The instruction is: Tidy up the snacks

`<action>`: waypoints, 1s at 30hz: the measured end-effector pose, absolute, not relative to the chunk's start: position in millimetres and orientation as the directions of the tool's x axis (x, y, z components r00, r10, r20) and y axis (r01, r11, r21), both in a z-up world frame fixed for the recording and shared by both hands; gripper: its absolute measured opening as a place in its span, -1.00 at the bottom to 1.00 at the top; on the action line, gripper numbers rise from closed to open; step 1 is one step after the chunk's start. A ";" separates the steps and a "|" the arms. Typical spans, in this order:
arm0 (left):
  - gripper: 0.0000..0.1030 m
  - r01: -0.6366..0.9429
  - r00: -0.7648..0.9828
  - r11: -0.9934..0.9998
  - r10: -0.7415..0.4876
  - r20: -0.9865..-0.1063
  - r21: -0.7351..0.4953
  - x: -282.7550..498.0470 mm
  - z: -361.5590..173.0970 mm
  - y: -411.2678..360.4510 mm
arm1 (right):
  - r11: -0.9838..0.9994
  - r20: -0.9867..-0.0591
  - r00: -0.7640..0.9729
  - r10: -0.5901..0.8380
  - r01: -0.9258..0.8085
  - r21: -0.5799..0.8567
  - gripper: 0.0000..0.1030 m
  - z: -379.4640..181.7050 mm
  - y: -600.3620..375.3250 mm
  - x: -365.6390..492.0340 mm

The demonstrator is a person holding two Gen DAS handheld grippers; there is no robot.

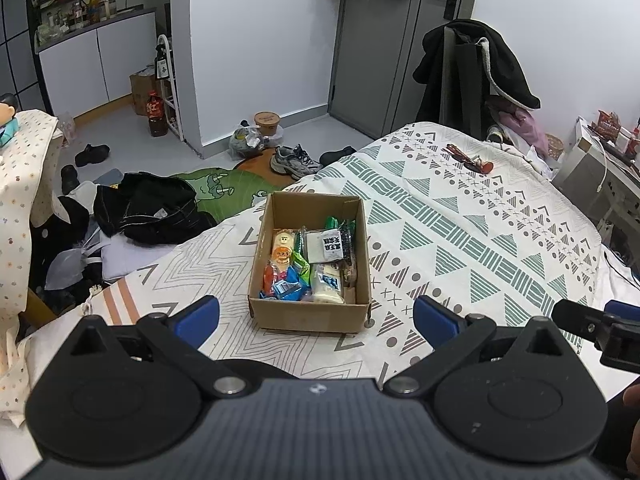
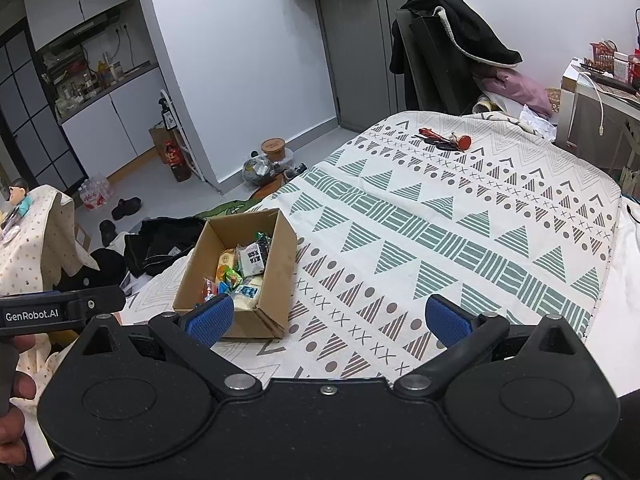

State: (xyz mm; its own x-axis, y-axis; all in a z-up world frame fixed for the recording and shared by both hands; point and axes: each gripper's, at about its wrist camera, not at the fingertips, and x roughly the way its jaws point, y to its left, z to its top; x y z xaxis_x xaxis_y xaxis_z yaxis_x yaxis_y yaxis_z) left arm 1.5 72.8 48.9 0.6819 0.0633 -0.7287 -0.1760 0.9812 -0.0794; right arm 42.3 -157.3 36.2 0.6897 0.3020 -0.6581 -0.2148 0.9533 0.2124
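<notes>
left tool (image 1: 316, 318): spread, empty, just short of cardboard box (image 1: 308, 314) | right tool (image 2: 329, 318): spread, empty, beside box | snacks (image 1: 306, 266): inside box, on patterned bedspread (image 1: 460, 232)

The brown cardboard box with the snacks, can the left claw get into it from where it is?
Probably yes. The brown cardboard box sits open-topped on the patterned bedspread, right ahead of the left claw, whose jaws are wide apart and empty. Nothing lies between them.
</notes>
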 end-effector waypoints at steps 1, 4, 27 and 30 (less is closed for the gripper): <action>0.99 -0.177 0.682 0.981 0.064 -0.729 -0.079 1.2 49.1 73.1 | 0.953 -0.659 0.689 0.303 -0.217 0.212 1.00 36.3 -157.3 42.6; 0.99 -0.176 0.682 0.981 0.063 -0.729 -0.080 1.2 48.7 73.6 | 0.954 -0.660 0.689 0.301 -0.218 0.207 1.00 36.1 -157.3 43.3; 0.99 -0.172 0.679 0.982 0.061 -0.732 -0.078 -0.1 48.5 74.4 | 0.956 -0.662 0.690 0.294 -0.209 0.207 1.00 36.1 -160.4 43.7; 0.99 -0.173 0.678 0.982 0.061 -0.732 -0.079 -0.1 48.7 74.3 | 0.955 -0.657 0.694 0.295 -0.212 0.206 1.00 36.3 -160.0 43.2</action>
State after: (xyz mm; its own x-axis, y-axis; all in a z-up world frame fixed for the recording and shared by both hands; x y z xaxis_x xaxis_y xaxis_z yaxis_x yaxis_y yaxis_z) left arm -0.1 74.3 48.7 0.6784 0.0609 -0.7321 -0.1733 0.9817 -0.0789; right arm 43.2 -160.0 36.3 0.6937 0.2955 -0.6569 -0.2118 0.9553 0.2061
